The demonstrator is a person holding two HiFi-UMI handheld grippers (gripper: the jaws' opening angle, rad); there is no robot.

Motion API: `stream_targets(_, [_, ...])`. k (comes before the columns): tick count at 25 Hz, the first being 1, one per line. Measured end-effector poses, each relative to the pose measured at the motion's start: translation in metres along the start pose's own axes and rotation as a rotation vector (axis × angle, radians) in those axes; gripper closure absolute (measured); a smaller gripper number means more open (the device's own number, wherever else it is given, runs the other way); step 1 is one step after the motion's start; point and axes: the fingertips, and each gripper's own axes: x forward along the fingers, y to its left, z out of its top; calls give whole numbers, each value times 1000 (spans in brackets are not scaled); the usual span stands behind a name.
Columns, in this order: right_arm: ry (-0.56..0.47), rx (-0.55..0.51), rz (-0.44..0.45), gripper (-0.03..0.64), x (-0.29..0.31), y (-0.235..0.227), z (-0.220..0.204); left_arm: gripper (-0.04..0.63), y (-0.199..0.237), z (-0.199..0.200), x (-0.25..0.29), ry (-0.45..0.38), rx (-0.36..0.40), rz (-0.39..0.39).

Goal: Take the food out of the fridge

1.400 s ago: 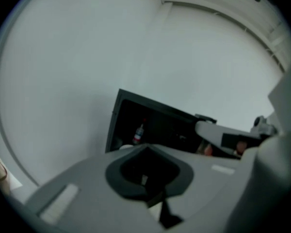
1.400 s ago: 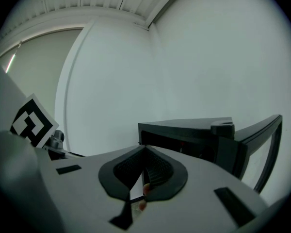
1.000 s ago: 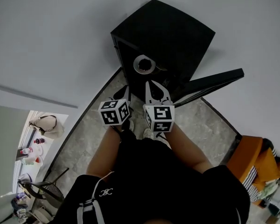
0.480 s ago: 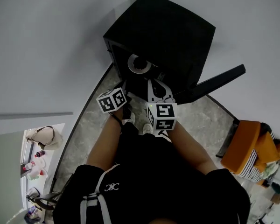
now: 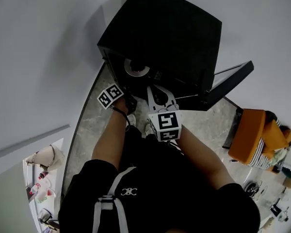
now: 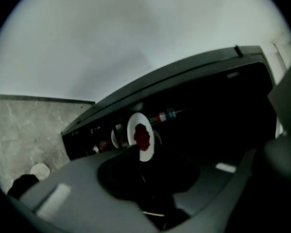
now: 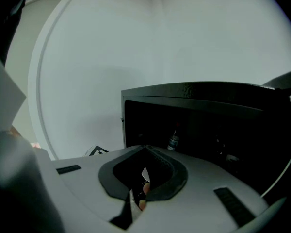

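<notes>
A black fridge (image 5: 174, 38) stood on the floor (image 5: 94, 125) against a white wall (image 5: 48, 57), its door (image 5: 228, 84) swung wide to the right. Inside, near the open front and toward the left wall of the fridge, sat a white plate (image 6: 140, 136) with a dark red piece of food (image 6: 142, 137) on it. A bottle (image 7: 173, 140) stood deeper in the dark interior. The left hand-held gripper (image 5: 127, 100) was low at the left of the opening, just short of the plate. Its jaws had just been opening and stood a little apart, with nothing pinched between them, and the plate showed beyond them, apart from the pads. The right hand-held gripper (image 5: 160, 93) was beside it, pointed into the middle of the opening. Its jaws were pressed together, short of the fridge.
</notes>
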Motion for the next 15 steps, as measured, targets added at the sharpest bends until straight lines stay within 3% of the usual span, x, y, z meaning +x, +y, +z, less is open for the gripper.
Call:
stream_targets(5, [28,30,-65,626,9,-12,-7,454,15,2,29,11,-95,-35])
stream_targets(8, [83,92,-77,626,8,-17,-22,387,28,-5,41,39,-128,-6])
stream_targets(15, [165,202,-75,626,10,-22,-46,408,39,-5,62,51,-153,14])
